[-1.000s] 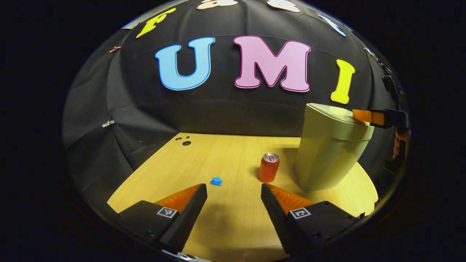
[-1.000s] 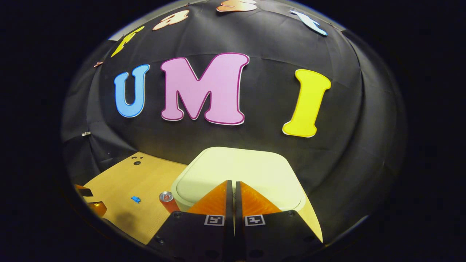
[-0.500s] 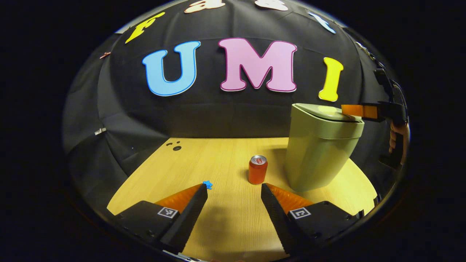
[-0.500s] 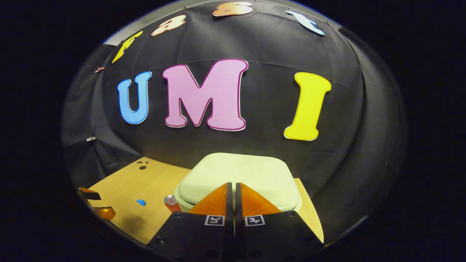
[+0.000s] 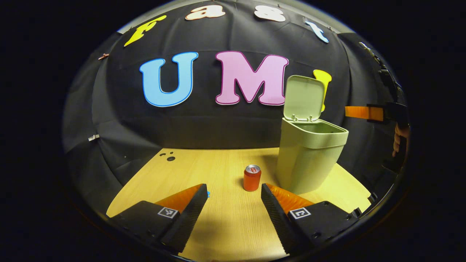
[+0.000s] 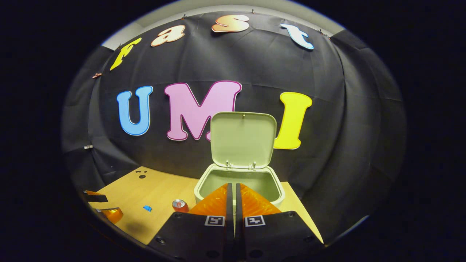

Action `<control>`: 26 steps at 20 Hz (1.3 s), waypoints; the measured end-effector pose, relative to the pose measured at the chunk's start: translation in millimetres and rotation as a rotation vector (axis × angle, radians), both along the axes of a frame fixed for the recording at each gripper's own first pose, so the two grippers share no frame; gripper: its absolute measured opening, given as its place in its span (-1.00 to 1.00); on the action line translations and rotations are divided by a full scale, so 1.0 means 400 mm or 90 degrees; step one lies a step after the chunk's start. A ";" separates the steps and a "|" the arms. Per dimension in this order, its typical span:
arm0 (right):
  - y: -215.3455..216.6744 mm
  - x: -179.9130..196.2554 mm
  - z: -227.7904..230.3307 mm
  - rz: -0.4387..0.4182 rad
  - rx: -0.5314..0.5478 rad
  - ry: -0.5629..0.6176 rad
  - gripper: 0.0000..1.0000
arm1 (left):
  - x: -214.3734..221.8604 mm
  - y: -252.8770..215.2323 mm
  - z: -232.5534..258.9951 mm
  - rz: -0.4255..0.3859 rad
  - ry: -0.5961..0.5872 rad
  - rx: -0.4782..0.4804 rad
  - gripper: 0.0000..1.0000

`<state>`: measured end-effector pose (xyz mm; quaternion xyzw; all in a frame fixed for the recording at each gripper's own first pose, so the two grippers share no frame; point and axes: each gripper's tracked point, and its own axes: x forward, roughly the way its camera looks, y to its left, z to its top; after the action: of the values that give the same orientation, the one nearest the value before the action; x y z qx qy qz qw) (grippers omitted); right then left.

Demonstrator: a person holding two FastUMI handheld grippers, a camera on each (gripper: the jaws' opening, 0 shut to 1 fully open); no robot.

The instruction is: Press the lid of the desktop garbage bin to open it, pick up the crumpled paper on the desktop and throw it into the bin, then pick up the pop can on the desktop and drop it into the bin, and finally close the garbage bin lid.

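On the wooden desktop, pale green plastic bin stands open, lid upright. Blue crumpled paper and orange pop can not yet binned. Left gripper fingers apart; right gripper fingers together, holding nothing.

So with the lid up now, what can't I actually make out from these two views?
- Bin floor: the near wall hides it in the left gripper view; the right gripper fingers cover it in the right gripper view.
- Crumpled paper: too small in the right gripper view to judge shape; nearly hidden behind a left gripper finger in the left gripper view.
- Pop can: lower body cut off by the right gripper in the right gripper view.
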<state>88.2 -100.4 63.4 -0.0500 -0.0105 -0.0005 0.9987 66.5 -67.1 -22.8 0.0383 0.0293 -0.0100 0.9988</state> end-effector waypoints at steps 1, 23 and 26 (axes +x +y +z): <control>0.004 -0.016 -0.006 -0.003 0.002 0.000 -0.89 | -0.011 0.006 -0.008 -0.006 -0.004 -0.003 0.90; -0.007 -0.170 -0.249 -0.030 0.077 0.117 0.96 | 0.033 0.206 -0.074 0.079 0.029 -0.027 0.91; -0.046 -0.183 -0.303 -0.059 0.092 0.149 0.99 | 0.088 0.216 -0.082 0.075 0.032 -0.016 0.91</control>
<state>15.1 -118.7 -57.9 0.0219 0.1081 -0.0417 0.9930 101.8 19.4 -55.6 0.0236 0.0565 0.0477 0.9970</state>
